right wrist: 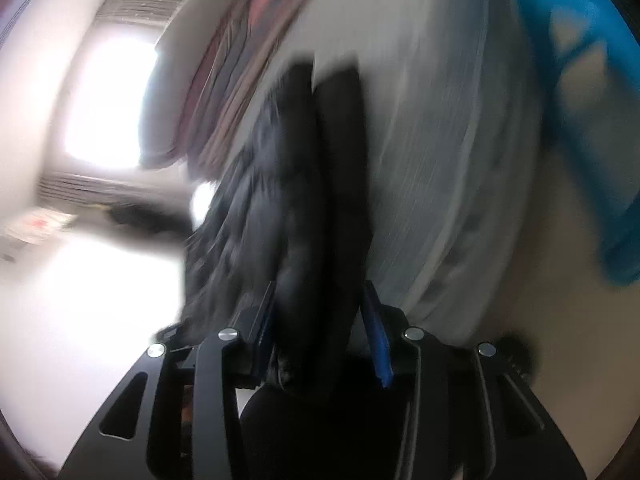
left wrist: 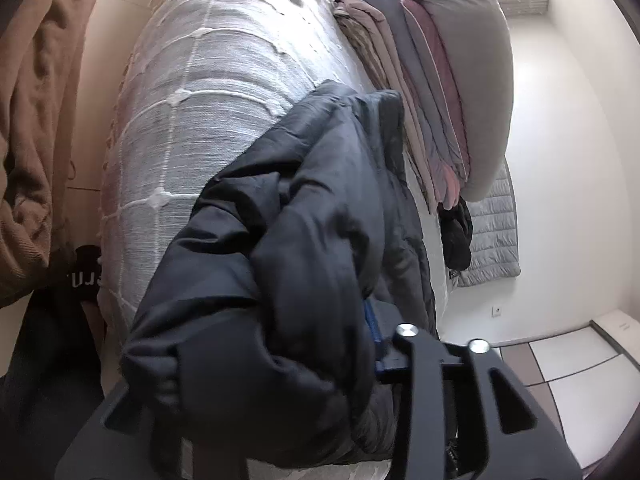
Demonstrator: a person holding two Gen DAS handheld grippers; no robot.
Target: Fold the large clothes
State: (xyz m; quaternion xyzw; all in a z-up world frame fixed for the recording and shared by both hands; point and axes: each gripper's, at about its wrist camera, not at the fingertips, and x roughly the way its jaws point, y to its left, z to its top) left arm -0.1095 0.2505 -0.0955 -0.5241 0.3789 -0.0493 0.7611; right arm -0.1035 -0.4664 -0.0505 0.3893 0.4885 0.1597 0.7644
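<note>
Jacket (left wrist: 304, 216), dark and puffy, bunches right over my left tongs (left wrist: 280, 364) and drapes across the bed's white quilt (left wrist: 200, 128) ahead. I can see only one blue pad at its edge, so I cannot tell whether that pair pinches it. My right tongs (right wrist: 324, 328) pinch a thick fold of it between both blue pads. Beyond lies a pile of folded clothes (left wrist: 432, 92); right of the right tongs, a blue basket (right wrist: 576, 120).
</note>
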